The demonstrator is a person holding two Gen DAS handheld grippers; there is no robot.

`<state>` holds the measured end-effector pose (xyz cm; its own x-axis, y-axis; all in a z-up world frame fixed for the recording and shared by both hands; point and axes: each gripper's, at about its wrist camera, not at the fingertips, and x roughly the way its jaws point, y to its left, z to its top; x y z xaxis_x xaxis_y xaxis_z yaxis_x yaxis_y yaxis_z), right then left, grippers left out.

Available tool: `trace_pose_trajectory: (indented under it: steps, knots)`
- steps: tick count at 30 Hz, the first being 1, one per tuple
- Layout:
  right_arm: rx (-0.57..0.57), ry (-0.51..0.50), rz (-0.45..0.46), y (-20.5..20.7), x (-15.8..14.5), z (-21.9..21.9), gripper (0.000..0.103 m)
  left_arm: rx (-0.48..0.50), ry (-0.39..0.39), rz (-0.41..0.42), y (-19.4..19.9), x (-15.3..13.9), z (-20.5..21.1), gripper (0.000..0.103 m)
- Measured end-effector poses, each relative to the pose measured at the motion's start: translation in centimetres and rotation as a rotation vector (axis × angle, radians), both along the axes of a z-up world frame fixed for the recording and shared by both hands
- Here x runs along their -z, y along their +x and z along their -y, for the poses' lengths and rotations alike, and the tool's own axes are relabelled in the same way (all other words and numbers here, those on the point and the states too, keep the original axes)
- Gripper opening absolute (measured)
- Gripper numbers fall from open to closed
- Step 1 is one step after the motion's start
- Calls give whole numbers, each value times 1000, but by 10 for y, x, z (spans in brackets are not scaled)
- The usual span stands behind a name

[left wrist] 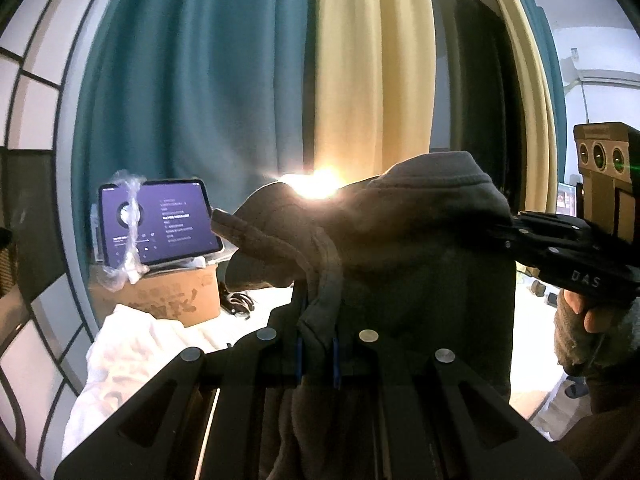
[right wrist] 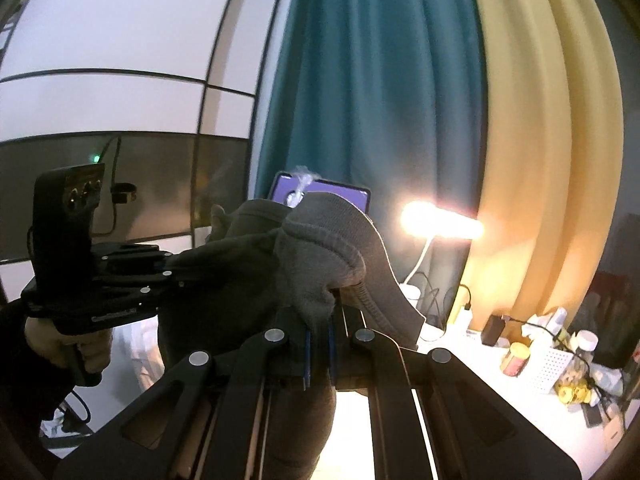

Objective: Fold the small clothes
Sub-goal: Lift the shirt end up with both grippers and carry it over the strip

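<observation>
A small grey knit garment (left wrist: 400, 240) hangs in the air between both grippers. My left gripper (left wrist: 318, 312) is shut on one edge of it, and the cloth drapes down over the gripper body. My right gripper (right wrist: 318, 320) is shut on another edge of the same garment (right wrist: 312, 248), which bunches above its fingers. In the left wrist view the right gripper (left wrist: 516, 228) comes in from the right, pinching the cloth. In the right wrist view the left gripper (right wrist: 176, 276) comes in from the left, its tips buried in cloth.
A tablet (left wrist: 160, 220) leans on a cardboard box (left wrist: 168, 300) at the back, before teal and cream curtains. White cloth (left wrist: 120, 360) lies on the surface below. A lit lamp (right wrist: 440, 220) and a desk with bottles and a white basket (right wrist: 548, 364) are at the right.
</observation>
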<state>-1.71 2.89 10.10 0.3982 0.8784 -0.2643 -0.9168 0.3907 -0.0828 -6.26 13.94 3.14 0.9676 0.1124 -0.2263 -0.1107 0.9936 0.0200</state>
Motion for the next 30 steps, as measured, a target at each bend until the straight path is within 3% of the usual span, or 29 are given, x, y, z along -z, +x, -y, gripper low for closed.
trace_pose_trajectory:
  steps: [30]
  knots:
    - [46, -151, -263, 147, 98, -82, 7, -11, -130, -272, 124, 70, -67, 8]
